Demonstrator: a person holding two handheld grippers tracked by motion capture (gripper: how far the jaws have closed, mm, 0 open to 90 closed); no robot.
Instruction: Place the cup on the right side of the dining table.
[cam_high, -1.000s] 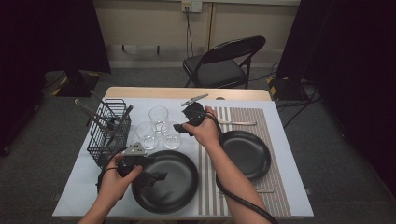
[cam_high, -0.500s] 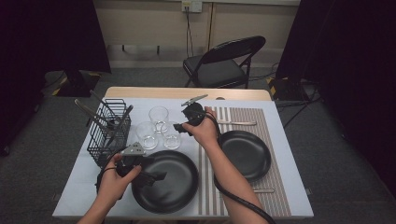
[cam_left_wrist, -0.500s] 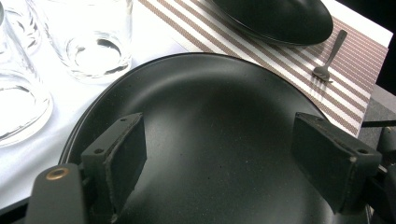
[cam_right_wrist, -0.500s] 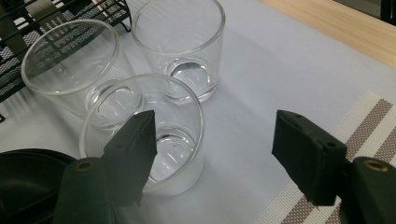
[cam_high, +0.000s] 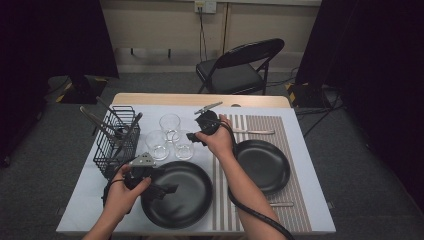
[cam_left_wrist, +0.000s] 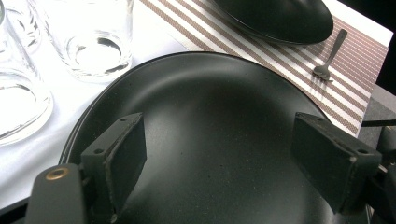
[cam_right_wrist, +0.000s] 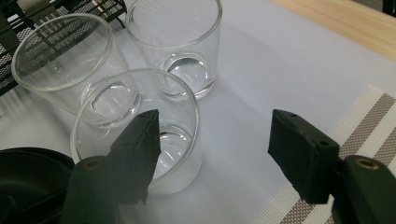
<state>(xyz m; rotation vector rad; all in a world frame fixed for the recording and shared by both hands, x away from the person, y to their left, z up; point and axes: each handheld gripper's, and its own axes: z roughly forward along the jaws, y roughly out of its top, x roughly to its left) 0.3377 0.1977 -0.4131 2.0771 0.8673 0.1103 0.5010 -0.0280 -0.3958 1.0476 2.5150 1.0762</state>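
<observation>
Between the right gripper's (cam_right_wrist: 212, 154) parted jaws, which had just been narrowing, lay bare cloth, the nearest glass (cam_right_wrist: 140, 130) standing beside its left jaw, uncaught, while the left gripper (cam_left_wrist: 217, 161) hovered, jaws wide and unloaded, over the large black plate (cam_left_wrist: 210, 93).

Right gripper (cam_right_wrist: 212, 154) jaws slightly narrower.

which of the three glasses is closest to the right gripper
The glass beside the big black plate, nearest the striped placemat. The right gripper has one open jaw in front of it; the other two glasses stand behind, toward the wire basket.
</observation>
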